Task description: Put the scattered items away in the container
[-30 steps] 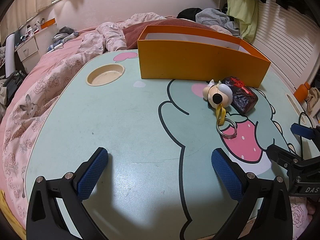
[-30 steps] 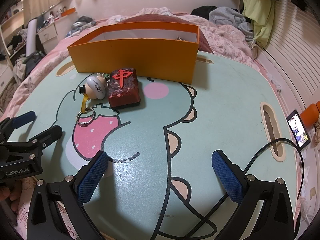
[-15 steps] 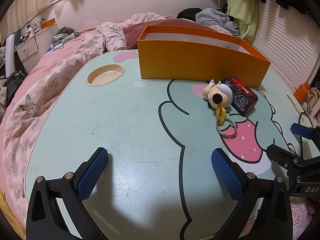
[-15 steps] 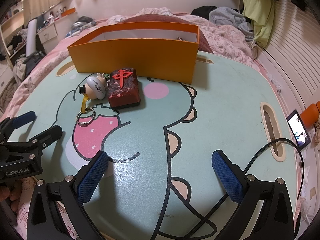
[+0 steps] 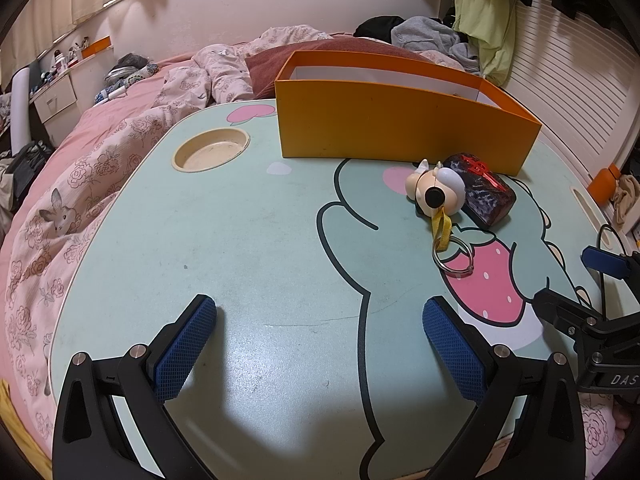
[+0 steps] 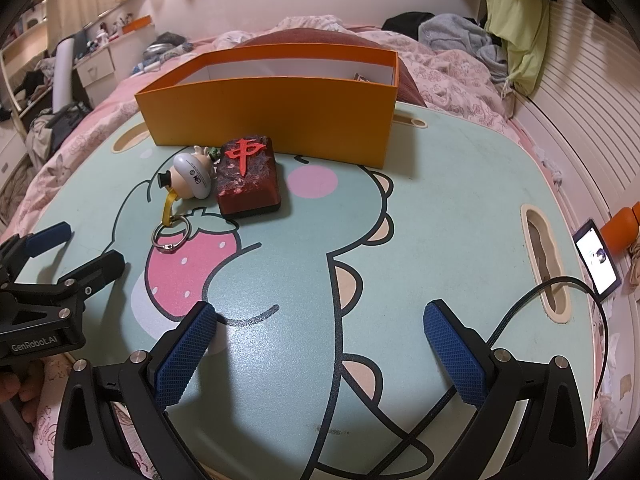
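Resting on a bed, the lap desk [image 5: 248, 240] has a smooth mint-green top printed with a cartoon dinosaur and strawberry, and a round beige cup recess [image 5: 211, 153] near its far left corner. Low over the near edge, the left gripper [image 5: 319, 330] holds its fingers [image 5: 185, 350], padded in knurled blue rubber, wide apart and empty. An orange cardboard box [image 6: 276, 110], rectangular and white inside, stands along the far edge. Just before its front wall lie a glossy rounded toy keychain [image 6: 191, 177] with yellow strap and metal split ring [image 6: 170, 235], touching a dark-red marbled mahjong-tile block [image 6: 248, 178] bearing a raised red character. The right gripper [image 6: 320, 330] hovers over the near edge, fingers likewise spread on nothing, a black cable [image 6: 520, 312] trailing beside it. Nothing has shifted since the earlier frames.
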`<action>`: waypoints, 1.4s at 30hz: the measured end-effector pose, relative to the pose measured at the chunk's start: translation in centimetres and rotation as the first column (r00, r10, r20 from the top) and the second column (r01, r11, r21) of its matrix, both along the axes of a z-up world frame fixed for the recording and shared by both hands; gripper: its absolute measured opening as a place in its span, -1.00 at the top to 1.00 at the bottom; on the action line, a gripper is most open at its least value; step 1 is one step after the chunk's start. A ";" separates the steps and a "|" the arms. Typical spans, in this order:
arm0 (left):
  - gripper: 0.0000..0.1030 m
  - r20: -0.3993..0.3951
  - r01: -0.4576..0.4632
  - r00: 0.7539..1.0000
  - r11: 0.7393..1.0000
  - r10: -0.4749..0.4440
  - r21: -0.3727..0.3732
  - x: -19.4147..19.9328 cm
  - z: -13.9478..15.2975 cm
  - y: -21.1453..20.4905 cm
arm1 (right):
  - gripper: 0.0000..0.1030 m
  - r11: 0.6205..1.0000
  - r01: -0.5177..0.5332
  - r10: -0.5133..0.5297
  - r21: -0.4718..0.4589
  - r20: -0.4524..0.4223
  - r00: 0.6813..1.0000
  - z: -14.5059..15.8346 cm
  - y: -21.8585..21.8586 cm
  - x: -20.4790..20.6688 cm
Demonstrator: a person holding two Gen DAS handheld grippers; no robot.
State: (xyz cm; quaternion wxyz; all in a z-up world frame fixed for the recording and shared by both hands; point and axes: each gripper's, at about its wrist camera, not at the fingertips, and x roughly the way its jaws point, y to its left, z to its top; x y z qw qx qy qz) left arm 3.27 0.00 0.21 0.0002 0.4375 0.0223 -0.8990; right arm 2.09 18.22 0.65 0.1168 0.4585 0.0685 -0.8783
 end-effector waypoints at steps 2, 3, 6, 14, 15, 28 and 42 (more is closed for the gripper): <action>-0.99 0.000 0.000 1.000 1.000 0.000 0.000 0.0 0.0 0.0 | -1.00 1.000 0.000 0.000 0.000 0.000 1.000 0.0 0.0 0.0; -0.99 0.000 0.000 1.000 1.000 0.000 0.000 0.0 0.0 0.0 | -1.00 1.000 0.000 0.000 0.000 0.000 1.000 0.0 0.0 0.0; -0.99 0.000 0.000 1.000 1.000 0.000 0.000 0.0 0.0 0.0 | -1.00 1.000 0.000 0.000 0.000 0.000 1.000 0.0 0.0 0.0; -0.99 -0.001 0.000 1.000 1.000 0.000 0.001 0.0 0.0 0.0 | -1.00 1.000 0.001 -0.001 0.000 -0.002 1.000 0.0 0.1 0.2; -0.99 -0.001 -0.001 1.000 1.000 0.001 0.001 0.0 0.0 0.0 | -1.00 1.000 0.000 0.000 -0.002 -0.001 1.000 0.0 0.1 0.2; -0.99 -0.003 -0.001 1.000 1.000 0.001 0.004 0.0 0.0 0.0 | -0.39 0.982 -0.059 0.047 -0.178 -0.074 0.996 4.1 -1.8 -3.5; -0.99 -0.002 0.001 1.000 1.000 -0.001 0.002 0.1 -0.1 0.1 | 0.26 0.984 -0.060 0.059 -0.170 -0.010 0.998 1.8 -2.6 -5.7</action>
